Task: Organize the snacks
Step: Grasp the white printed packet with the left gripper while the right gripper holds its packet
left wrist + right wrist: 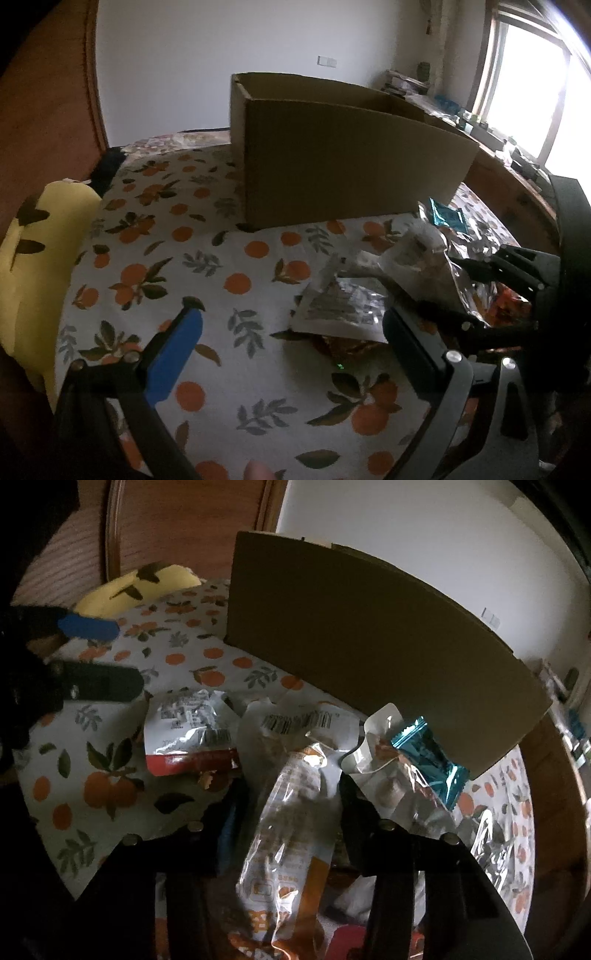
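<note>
Your right gripper (286,812) stands nearest, its two fingers on either side of a clear snack bag with orange print (288,812). The jaws are narrowed around this bag and appear to press on it. The long axis of the bag runs away from you, from the wrist toward the box, and its sealed white end with a barcode points to the far side.

Just left of it lies a silver pouch with a red edge (188,734), and to the right a white pouch (384,775) with a teal wrapper (428,753) on top, leaning near the box wall. More crinkled foil (491,845) lies at the right edge.

Your left gripper (291,332) hangs over the orange-print bedsheet (207,280), fingers wide apart, holding nothing; the pile of packets (351,302) is just beside its right finger.

Further away stands the open cardboard box (347,162), upright on the sheet, its long side facing you and blocking the way behind. A yellow cushion (40,266) lies to the left of it, by the wooden headboard (48,110).
</note>
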Demonstrator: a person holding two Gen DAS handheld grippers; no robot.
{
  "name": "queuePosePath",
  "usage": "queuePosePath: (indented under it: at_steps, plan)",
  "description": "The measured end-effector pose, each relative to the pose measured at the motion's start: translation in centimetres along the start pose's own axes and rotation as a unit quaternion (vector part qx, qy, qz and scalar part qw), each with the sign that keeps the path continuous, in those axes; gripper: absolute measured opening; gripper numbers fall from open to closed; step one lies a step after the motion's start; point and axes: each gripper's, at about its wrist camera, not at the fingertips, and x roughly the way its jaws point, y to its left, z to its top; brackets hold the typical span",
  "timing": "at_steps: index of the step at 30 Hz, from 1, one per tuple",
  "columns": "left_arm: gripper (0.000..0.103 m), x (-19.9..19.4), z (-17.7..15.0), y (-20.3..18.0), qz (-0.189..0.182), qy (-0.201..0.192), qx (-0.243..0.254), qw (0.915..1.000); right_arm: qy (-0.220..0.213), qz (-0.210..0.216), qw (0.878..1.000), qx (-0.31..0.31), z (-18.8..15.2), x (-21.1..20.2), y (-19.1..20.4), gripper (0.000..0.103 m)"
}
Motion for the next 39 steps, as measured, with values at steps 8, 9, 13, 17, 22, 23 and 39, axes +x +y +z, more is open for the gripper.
queuePosePath:
  at_steps: [8,9,13,17,22,23,39]
  plan:
    - [0.099,1.1,0.8,-2.1,-0.033,0.006,0.018,0.9993,-0.041,0.04,0.997,0.052,0.5,-2.3,-2.2,0.032]
    - [0.099,1.4,1.0,-2.5,-0.043,0.008,0.02,0.9988,-0.044,0.036,0.997,0.056,0.6,-2.5,-2.5,0.031]
    - [0.097,3.0,1.9,-3.6,-0.052,0.034,0.034,0.9975,-0.048,0.042,0.995,0.07,0.8,-2.7,-3.6,0.031]
    - [0.096,4.1,2.4,-4.3,-0.048,0.06,0.052,0.9957,-0.045,0.054,0.995,0.075,0.9,-2.5,-4.2,0.031]
    - [0.094,5.4,2.0,-4.0,-0.064,0.102,0.036,0.9921,-0.062,0.063,0.993,0.081,1.1,-3.4,-4.8,0.03]
    - [0.093,5.6,2.0,-4.0,-0.065,0.106,0.038,0.9916,-0.065,0.063,0.993,0.079,1.2,-3.7,-4.8,0.03]
    - [0.049,3.5,1.0,-4.3,-0.053,0.079,0.076,0.9925,-0.068,0.065,0.993,0.078,1.3,-4.1,-4.9,0.03]
